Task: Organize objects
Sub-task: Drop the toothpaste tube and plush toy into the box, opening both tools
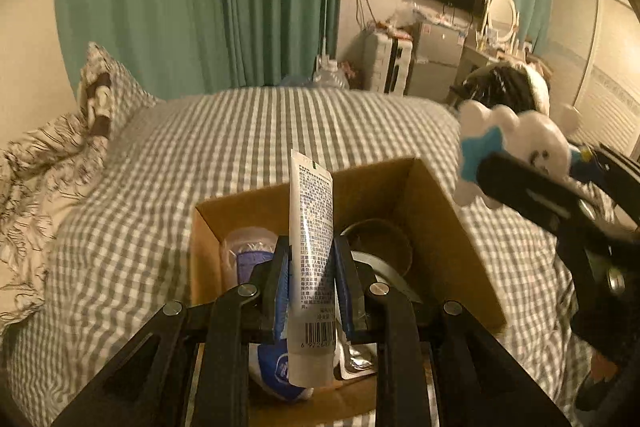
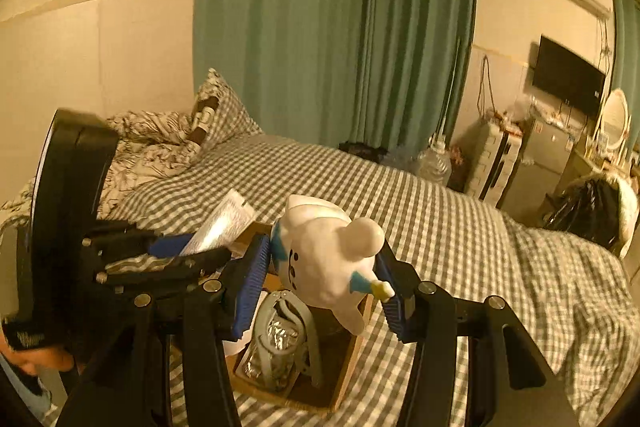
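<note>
A white tube [image 1: 311,267] with printed text and a barcode stands upright above an open cardboard box [image 1: 436,227], pinched between the fingers of the left gripper [image 1: 312,283]. The right gripper [image 2: 320,279] clamps a white bear-shaped toy [image 2: 324,259] with blue trim, held over the same box, just beside the tube. The box sits on a bed with a grey checked cover [image 1: 248,131]; inside lie a silver packet [image 2: 272,347], a round tin [image 1: 380,239] and a plastic tub [image 1: 248,247]. To place each item well, lowering it into a free gap before letting go seems wise, one hand at a time, so the grippers do not collide.
</note>
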Motion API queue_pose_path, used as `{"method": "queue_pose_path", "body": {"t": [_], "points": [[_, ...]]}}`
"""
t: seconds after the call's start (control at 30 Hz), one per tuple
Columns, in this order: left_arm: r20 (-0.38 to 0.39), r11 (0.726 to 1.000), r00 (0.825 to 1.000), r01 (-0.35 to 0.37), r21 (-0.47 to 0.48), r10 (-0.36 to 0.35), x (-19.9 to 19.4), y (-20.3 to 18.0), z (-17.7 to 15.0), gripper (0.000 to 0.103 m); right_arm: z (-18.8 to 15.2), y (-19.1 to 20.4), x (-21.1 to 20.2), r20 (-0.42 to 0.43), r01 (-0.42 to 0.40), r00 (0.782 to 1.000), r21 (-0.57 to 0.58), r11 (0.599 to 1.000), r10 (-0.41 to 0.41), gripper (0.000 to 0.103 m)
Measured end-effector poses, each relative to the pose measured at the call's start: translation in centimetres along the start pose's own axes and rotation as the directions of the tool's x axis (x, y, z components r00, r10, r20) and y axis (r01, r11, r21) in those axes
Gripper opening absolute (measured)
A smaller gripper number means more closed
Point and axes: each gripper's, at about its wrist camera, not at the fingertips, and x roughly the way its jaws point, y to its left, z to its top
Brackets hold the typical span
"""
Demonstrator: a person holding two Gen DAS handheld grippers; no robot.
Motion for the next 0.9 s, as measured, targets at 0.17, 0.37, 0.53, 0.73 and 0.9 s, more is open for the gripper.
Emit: {"method": "queue_pose_path", "body": {"t": [0.17,0.37,0.53,0.73,0.9], "points": [[-0.065,1.0,0.998,0.027,-0.003,-0.027,3.2,0.4,-1.1,0.021,-1.1,-1.0,4.5,-0.068,-0.024,0.997,0.039,0.999,0.027,0.051],[-0.093,0.997,0.994,0.055,-0.052,-0.06,4.1,1.1,-1.5,0.059,-2.4,-2.0,5.9,-0.073,0.011,0.997,0.064,0.998,-0.006,0.077],[-0.019,0.998,0.999,0.024,-0.054,-0.025,1.1,0.9,-0.6,0.078,-0.8,-3.0,3.3,-0.033,0.015,0.999,0.108,0.994,-0.012,0.08],[0.1,0.999,0.995,0.012,-0.036,-0.008,-5.8,-0.6,1.7,0.085,1.7,-2.9,-3.7,0.063,0.043,0.997,0.11,0.993,-0.05,0.089],[0.205,0.999,0.979,-0.007,-0.043,0.015,-11.9,-1.2,3.1,0.099,3.6,-2.4,-10.1,0.136,0.049,0.989,0.119,0.992,-0.065,0.096]]}}
